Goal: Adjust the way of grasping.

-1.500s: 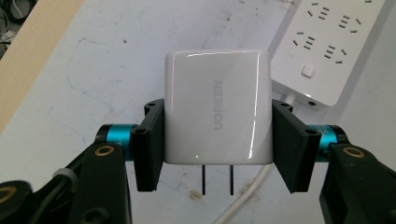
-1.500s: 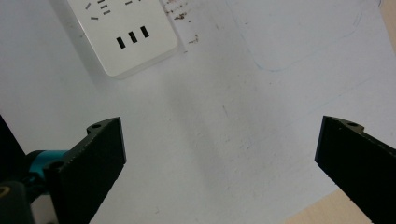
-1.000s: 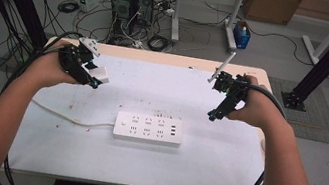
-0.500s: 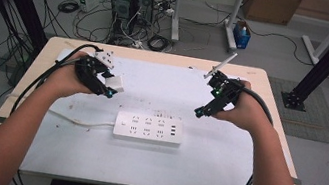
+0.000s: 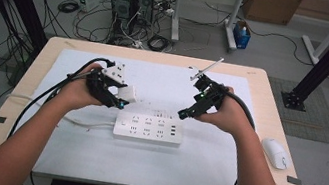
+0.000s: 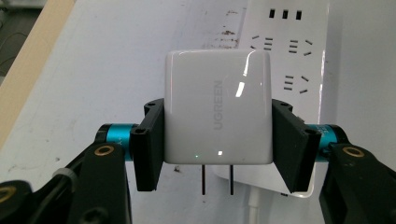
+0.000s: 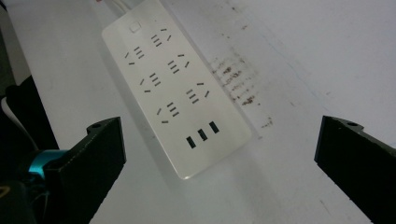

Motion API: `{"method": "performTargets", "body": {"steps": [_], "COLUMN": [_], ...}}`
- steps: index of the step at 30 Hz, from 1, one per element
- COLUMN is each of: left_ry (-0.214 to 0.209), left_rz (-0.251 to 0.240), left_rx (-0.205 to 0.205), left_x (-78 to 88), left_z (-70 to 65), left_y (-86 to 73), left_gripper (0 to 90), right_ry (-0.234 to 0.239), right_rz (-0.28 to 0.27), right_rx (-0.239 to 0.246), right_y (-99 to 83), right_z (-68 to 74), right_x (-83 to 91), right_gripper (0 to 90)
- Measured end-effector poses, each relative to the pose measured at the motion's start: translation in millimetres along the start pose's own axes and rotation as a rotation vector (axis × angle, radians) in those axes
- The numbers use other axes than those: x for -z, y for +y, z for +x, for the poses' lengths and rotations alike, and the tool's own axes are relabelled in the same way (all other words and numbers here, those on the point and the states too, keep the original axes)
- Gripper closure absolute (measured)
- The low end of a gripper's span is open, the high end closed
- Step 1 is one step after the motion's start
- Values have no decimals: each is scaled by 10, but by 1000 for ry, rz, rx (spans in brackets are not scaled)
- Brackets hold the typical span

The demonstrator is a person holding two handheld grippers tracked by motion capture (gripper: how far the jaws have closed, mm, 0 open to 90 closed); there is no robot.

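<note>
left gripper (image 6: 217,140) clamping charger (image 6: 217,109), above power strip (image 5: 147,129)

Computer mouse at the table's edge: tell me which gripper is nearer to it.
Right. The right gripper hangs open beside the mouse, while the left gripper, holding the charger, is across the power strip.

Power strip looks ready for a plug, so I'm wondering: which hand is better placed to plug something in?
Left. Its tool already grips the white charger, prongs exposed, above the power strip. The right tool is open and empty.
</note>
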State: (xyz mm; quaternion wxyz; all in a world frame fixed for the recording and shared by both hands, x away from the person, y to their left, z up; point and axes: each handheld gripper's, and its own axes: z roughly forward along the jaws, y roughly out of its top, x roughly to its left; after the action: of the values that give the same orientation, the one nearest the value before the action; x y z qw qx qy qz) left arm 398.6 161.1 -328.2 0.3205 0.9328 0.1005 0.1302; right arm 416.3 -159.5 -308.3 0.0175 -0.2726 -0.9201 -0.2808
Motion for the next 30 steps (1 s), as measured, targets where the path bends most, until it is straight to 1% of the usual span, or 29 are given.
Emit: {"method": "performTargets", "body": {"steps": [2, 3, 4, 7, 8, 9, 11, 14, 17, 18, 19, 20, 22, 23, 24, 25, 26, 29, 30], "left_ry": [-4, -4, -5, -3, -1, -2, 4, 9, 16, 13, 19, 22, 21, 30, 30, 41, 42, 46, 51], "left_rz": [-2, -7, -14, -23, -28, -36, -56, -88, -102, -103, -104, -104, -103, -107, -107, -111, -110, -116, -118], "left_rx": [0, -5, -3, -10, -19, -23, -37, -45, -50, -54, -69, -65, -73, -78, -78, -86, -94, -97, -105], "left_x": [-25, -71, -90, -116, -125, -129, -131, -135, -144, -147, -160, -166, -171, -176, -176, -185, -185, -193, -206], "left_z": [-13, -38, -50, -76, -92, -97, -116, -153, -173, -179, -199, -212, -217, -234, -234, -259, -266, -289, -312], "left_y": [-5, -9, -8, 1, 12, 17, 34, 58, 67, 70, 78, 81, 84, 90, 90, 97, 100, 106, 113], "left_gripper": [425, 425, 425, 425, 425, 425, 424, 424, 424, 425, 425, 424, 425, 424, 425, 425, 425, 425, 425], "right_ry": [7, 10, 23, 33, 43, 75, 98, 118, 139, 154, 167, 184, 213, 227, 227, 248, 248, 264, 279], "right_rz": [-5, -6, -12, -15, -19, -39, -56, -75, -86, -93, -100, -107, -123, -131, -131, -143, -145, -156, -165], "right_rx": [0, -6, -7, -14, -14, -27, -35, -50, -59, -73, -77, -81, -95, -103, -103, -121, -128, -148, -162], "right_y": [4, 9, 23, 39, 45, 59, 71, 88, 107, 127, 137, 146, 167, 175, 175, 190, 197, 210, 215], "right_z": [5, 12, 22, 30, 30, 32, 33, 40, 47, 56, 57, 58, 65, 61, 61, 67, 70, 69, 68], "right_x": [-20, -38, -80, -110, -125, -154, -179, -221, -268, -312, -341, -365, -410, -429, -429, -469, -485, -528, -544], "right_gripper": [13, 13, 13, 13, 13, 13, 13, 14, 14, 14, 14, 14, 15, 15, 15, 15, 16, 16, 16]}}
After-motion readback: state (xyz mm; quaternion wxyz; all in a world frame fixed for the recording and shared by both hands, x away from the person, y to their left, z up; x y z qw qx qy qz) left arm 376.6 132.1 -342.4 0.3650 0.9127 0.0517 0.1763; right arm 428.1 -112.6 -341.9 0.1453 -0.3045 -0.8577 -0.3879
